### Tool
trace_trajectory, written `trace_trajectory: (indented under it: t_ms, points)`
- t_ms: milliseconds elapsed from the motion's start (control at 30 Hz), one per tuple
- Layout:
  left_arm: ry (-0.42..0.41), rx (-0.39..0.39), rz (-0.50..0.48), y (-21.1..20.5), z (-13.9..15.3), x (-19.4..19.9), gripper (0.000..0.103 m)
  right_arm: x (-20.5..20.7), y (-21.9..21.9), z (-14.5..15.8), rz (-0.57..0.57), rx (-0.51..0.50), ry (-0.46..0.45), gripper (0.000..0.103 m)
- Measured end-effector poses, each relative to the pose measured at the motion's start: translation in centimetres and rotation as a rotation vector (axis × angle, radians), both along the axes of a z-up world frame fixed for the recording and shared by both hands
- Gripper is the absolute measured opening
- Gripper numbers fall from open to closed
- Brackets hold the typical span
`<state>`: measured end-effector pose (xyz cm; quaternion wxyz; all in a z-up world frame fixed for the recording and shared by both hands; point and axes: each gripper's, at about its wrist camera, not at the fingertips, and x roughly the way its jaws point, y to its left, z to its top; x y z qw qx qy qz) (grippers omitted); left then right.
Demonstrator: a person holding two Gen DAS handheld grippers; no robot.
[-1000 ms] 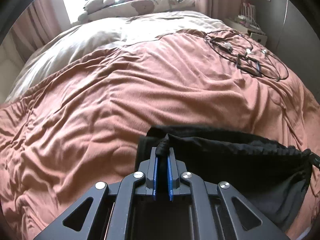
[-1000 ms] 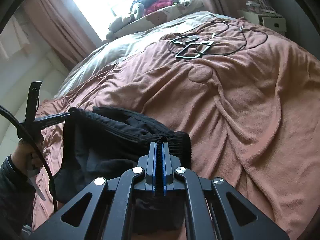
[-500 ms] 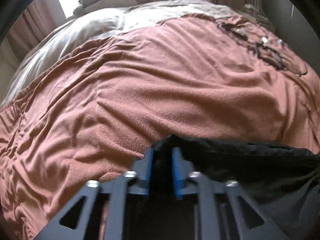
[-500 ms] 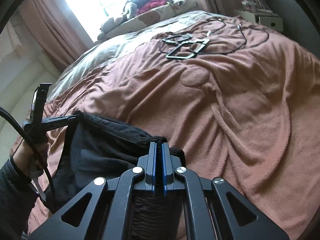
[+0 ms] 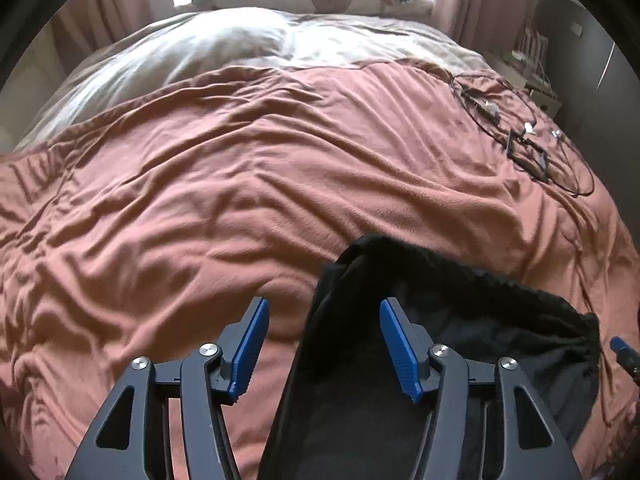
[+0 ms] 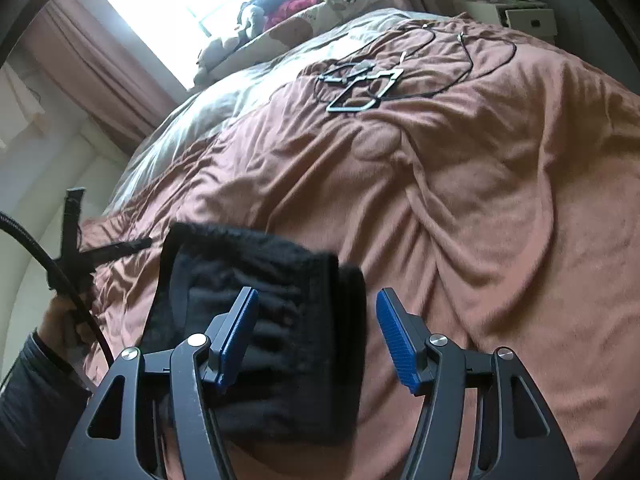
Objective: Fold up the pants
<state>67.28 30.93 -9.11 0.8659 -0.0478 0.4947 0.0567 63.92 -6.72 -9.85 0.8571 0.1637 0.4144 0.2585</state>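
- Where the bed carries it, a rumpled pink blanket [image 5: 240, 184] covers most of the surface, with a pale duvet [image 5: 208, 52] beyond it toward the window.
- Black pants [image 6: 260, 320] lie on the blanket at its near edge, bunched, waistband gathered.
- Left gripper [image 5: 322, 346]: jaws opening and standing wide; the pants' edge lies between the blue pads, pressed by neither.
- Right gripper [image 6: 316, 338]: jaws opening, likewise wide; pants fabric lies between them toward the left pad, not pinched.
- A hand [image 6: 60, 320] in a dark sleeve grips the left tool, seen from the right wrist.
- Thin black cables [image 6: 400, 76] lie well apart, further up the blanket.
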Motion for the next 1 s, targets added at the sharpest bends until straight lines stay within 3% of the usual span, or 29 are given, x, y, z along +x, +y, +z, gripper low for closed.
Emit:
trace_trajectory:
  t_ms: [333,567,867,1000]
  points:
    - [-0.026,-0.064,0.045,1.3,2.9,-8.2,0.061,-2.7,-1.5,-1.3,0.001,0.095,0.094,0.06]
    - [-0.03,-0.106,0.099,2.0,3.2,-13.0,0.061,-3.7,-2.5,-3.4,0.009,0.205,0.173,0.07]
    - [-0.002,-0.182,0.126,2.3,0.7,-17.9,0.061,-2.5,-3.5,-6.6,-0.003,0.337,0.284,0.07]
    - [0.022,-0.2,0.123,2.6,-1.3,-18.9,0.061,-2.2,-3.5,-7.2,-0.006,0.347,0.274,0.07]
